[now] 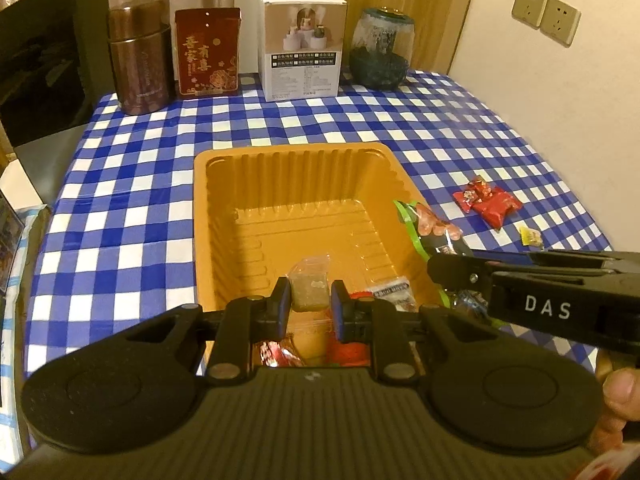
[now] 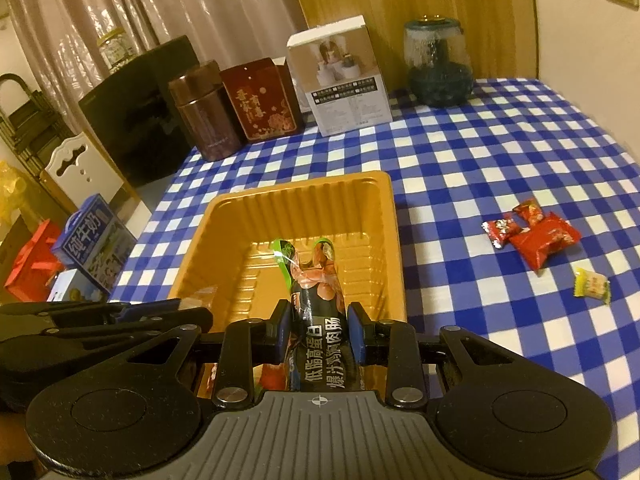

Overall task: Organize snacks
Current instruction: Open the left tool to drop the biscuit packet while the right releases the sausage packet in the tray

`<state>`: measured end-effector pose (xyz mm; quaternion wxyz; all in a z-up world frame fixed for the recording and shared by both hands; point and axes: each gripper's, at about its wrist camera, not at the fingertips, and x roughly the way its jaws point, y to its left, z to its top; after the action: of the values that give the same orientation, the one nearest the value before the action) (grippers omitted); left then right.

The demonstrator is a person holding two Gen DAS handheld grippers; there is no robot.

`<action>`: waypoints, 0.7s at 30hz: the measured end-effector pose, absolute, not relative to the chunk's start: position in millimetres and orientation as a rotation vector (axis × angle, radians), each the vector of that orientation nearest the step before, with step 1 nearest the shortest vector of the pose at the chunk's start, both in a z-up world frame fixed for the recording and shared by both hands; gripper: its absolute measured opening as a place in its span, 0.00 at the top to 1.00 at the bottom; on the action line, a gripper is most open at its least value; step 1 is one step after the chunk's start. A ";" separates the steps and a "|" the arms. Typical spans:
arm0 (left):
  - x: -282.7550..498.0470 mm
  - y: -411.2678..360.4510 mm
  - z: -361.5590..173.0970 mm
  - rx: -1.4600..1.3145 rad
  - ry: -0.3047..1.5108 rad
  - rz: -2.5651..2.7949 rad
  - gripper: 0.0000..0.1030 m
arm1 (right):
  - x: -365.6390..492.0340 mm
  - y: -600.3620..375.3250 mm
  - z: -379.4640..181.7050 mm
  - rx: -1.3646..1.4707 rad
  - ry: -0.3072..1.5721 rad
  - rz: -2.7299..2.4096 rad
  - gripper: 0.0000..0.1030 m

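Note:
An orange plastic tray (image 1: 224, 216) (image 2: 384, 220) sits on the checked tablecloth. My left gripper (image 1: 310, 300) is over the tray's near end, shut on a small clear packet with a tan block (image 1: 310, 286). My right gripper (image 2: 318, 320) is shut on a long dark sausage pack with a green edge (image 2: 316, 280), held over the tray's near right side; the pack also shows in the left wrist view (image 1: 432, 228). Red and white wrapped snacks (image 1: 394, 290) lie in the tray's near end. Red snack packs (image 1: 488, 200) (image 2: 536, 236) and a yellow candy (image 1: 530, 236) (image 2: 592, 286) lie on the cloth to the right.
At the table's back stand a brown canister (image 1: 140, 56), a red tin (image 1: 208, 52), a white box (image 1: 302, 44) and a glass jar (image 1: 380, 50). A wall (image 1: 560, 100) borders the right side. A chair and boxes (image 2: 92, 248) stand left of the table.

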<state>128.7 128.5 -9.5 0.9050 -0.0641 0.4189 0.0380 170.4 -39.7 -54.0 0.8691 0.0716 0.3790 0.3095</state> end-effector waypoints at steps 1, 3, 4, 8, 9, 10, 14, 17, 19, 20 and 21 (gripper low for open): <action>132.3 129.4 -11.8 -0.126 0.869 0.080 0.82 | 173.2 -38.1 -55.5 0.151 0.796 0.647 0.70; 139.1 132.2 -16.5 -0.120 0.877 0.083 0.82 | 179.6 -34.6 -58.3 0.155 0.802 0.648 0.70; 142.0 133.4 -18.7 -0.117 0.881 0.083 0.82 | 182.6 -33.1 -59.7 0.156 0.803 0.648 0.70; 152.1 137.1 -26.1 -0.108 0.891 0.082 0.82 | 194.2 -28.4 -64.6 0.163 0.812 0.648 0.70; 154.1 137.9 -27.7 -0.106 0.893 0.081 0.82 | 196.3 -27.7 -65.9 0.163 0.813 0.647 0.70; 155.6 138.1 -29.1 -0.102 0.895 0.082 0.82 | 198.1 -26.5 -66.9 0.163 0.813 0.646 0.70; 161.3 139.3 -35.3 -0.094 0.905 0.079 0.81 | 203.9 -25.5 -71.8 0.168 0.817 0.643 0.70; 164.8 140.9 -39.4 -0.092 0.913 0.083 0.81 | 207.3 -25.3 -75.7 0.174 0.826 0.637 0.70; 165.8 143.7 -40.4 -0.108 0.912 0.089 0.80 | 208.4 -25.0 -77.6 0.178 0.831 0.637 0.70; 165.9 144.8 -40.1 -0.110 0.909 0.093 0.77 | 208.9 -24.4 -78.0 0.178 0.832 0.636 0.70; 165.2 145.4 -39.4 -0.112 0.905 0.095 0.76 | 208.9 -24.5 -78.5 0.179 0.833 0.637 0.70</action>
<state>165.2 145.4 -39.4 0.8968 -0.0541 0.4367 0.0457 208.9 -24.5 -78.5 0.8619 0.0852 0.3970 0.3036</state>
